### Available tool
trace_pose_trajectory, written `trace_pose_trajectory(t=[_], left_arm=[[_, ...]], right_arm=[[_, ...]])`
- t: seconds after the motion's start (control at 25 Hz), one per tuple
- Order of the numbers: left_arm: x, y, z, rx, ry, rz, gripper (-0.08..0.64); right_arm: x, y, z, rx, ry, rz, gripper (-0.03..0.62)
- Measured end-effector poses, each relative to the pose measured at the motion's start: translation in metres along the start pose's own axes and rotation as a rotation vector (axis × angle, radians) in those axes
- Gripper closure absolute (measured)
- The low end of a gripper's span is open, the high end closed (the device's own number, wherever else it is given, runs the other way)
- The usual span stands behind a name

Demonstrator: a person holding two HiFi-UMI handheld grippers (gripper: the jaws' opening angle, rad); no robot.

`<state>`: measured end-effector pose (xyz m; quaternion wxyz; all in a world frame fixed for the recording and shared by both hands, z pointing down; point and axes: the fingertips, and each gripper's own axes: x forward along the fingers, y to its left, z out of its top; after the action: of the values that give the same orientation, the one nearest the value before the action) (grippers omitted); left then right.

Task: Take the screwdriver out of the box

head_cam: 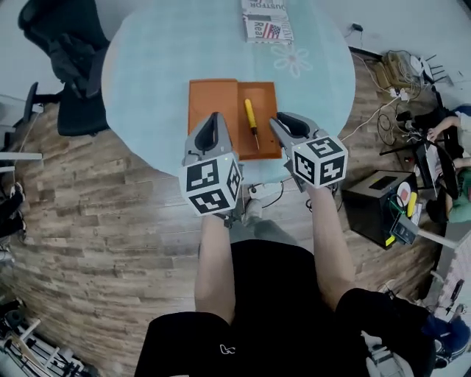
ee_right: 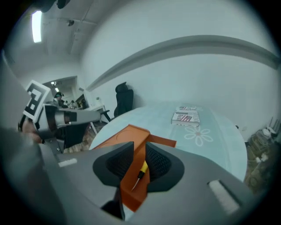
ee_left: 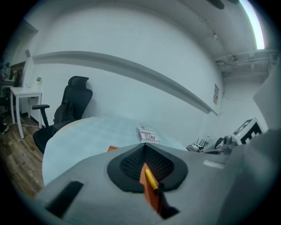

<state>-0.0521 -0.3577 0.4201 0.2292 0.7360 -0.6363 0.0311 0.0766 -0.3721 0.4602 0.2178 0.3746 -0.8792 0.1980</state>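
Note:
An orange box [head_cam: 221, 110] lies open and flat on the round pale-blue table [head_cam: 147, 74]. A screwdriver [head_cam: 251, 121] with a yellow handle rests in its right half, tip toward me. My left gripper [head_cam: 215, 118] hovers at the box's near left edge, its pads touching at the tips with nothing held. My right gripper [head_cam: 277, 122] hovers at the near right corner, just right of the screwdriver's tip. In the right gripper view the right gripper [ee_right: 139, 151] shows a clear gap, through which the box [ee_right: 131, 134] and screwdriver [ee_right: 142, 168] appear below, untouched.
A stack of books [head_cam: 266, 20] lies at the table's far edge. A black office chair [head_cam: 66, 51] stands at the far left. On the wooden floor at the right are a black case [head_cam: 375, 199] and cables [head_cam: 397, 74], with a person's arm [head_cam: 445, 127] beyond.

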Motion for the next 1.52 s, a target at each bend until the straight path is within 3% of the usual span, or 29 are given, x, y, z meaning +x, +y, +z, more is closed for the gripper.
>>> trace_pose_trajectory(t=[0.08,0.16,0.28,0.4,0.52,0.84,1.12,1.32,1.52], left_arm=[[0.015,0.005,0.004,0.002,0.009,-0.026,0.557],[0.026,0.021,0.006,-0.014,0.014,-0.031,0.557],[0.035,0.064,0.006,-0.062,0.036,0.022,0.557],[0.036,0.111,0.009,-0.104,0.042,0.111,0.557],[0.035,0.134,0.008,-0.125,0.042,0.149,0.557],[0.051,0.117,0.012,-0.082,0.055,0.084,0.557],[0.055,0.088,0.011,-0.032,0.069,0.021,0.557],[0.052,0.076,0.004,-0.03,0.073,0.016,0.557],[0.042,0.043,0.003,-0.008,0.057,-0.01,0.557]], right_arm=[[0.027,-0.002,-0.009,-0.038,0.13,-0.012,0.477],[0.06,0.001,-0.026,-0.091,0.302,0.009,0.492],[0.096,-0.009,-0.045,-0.139,0.482,-0.009,0.489],[0.119,-0.02,-0.049,-0.128,0.566,-0.032,0.461],[0.135,-0.023,-0.059,-0.114,0.642,-0.049,0.44],[0.16,-0.037,-0.074,-0.021,0.727,-0.144,0.468],[0.157,-0.037,-0.07,0.077,0.662,-0.179,0.509],[0.129,-0.032,-0.041,0.191,0.437,-0.159,0.509],[0.085,-0.011,0.014,0.16,0.147,-0.062,0.509]])
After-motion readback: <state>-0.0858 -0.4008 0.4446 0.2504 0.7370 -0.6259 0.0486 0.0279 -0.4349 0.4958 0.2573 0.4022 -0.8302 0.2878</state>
